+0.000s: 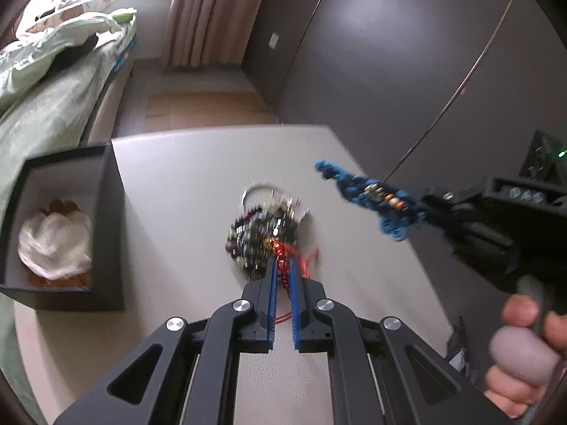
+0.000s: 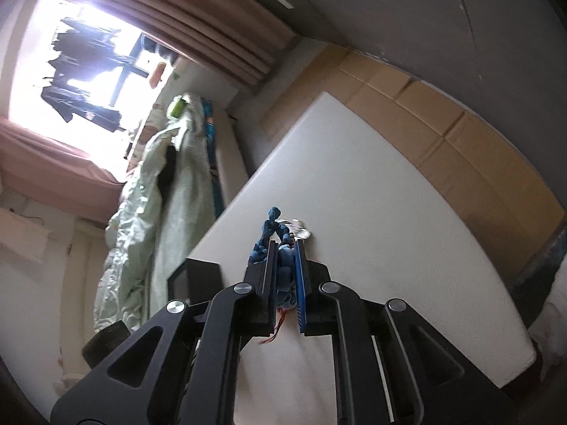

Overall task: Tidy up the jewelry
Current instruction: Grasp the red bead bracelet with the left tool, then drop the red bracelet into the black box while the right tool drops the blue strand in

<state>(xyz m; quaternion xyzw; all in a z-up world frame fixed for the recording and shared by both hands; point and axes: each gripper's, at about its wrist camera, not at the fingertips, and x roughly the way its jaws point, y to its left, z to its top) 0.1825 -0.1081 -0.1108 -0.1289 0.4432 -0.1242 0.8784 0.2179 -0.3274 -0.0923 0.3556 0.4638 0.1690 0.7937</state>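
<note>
A tangled pile of jewelry [image 1: 264,233] with dark beads and silver rings lies in the middle of the white table [image 1: 184,191]. My left gripper [image 1: 282,265] is shut on a red beaded strand [image 1: 283,269] at the pile's near edge. My right gripper [image 2: 285,248] is shut on a blue braided bracelet [image 2: 273,233] with a few metal beads. In the left wrist view the blue bracelet [image 1: 368,194] hangs in the air to the right of the pile, held by the right gripper [image 1: 430,200]. A red thread [image 2: 278,322] dangles under the right jaws.
An open black box [image 1: 110,219] with white cloth [image 1: 53,244] inside stands at the table's left edge; in the right wrist view the box [image 2: 202,279] shows only a corner. A bed with a pale green quilt [image 1: 46,81] lies beyond. A person's hand [image 1: 524,354] holds the right gripper's handle.
</note>
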